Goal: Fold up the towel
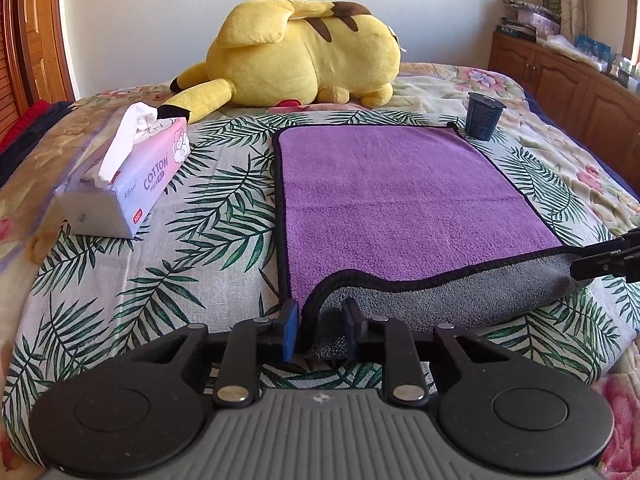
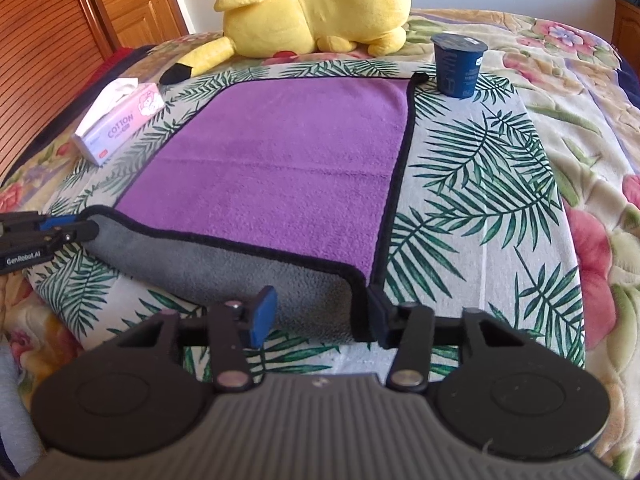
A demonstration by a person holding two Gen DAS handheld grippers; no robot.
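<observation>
A purple towel [image 1: 384, 196] with a black hem and grey underside lies flat on the leaf-print cloth; it also shows in the right wrist view [image 2: 280, 168]. Its near edge is turned up, showing grey [image 1: 440, 300]. My left gripper [image 1: 320, 330] has its jaws part-closed around the near left corner, the cloth between the pads. My right gripper [image 2: 320, 316] is open wider, with the near right corner [image 2: 352, 300] between its fingers. Each gripper appears at the edge of the other's view, at the towel's corners.
A tissue pack [image 1: 128, 184] lies left of the towel. A dark blue cup [image 1: 482, 116] stands at the towel's far right corner. A yellow plush toy [image 1: 304, 56] lies beyond. Wooden cabinets [image 1: 568, 76] stand to the right of the bed.
</observation>
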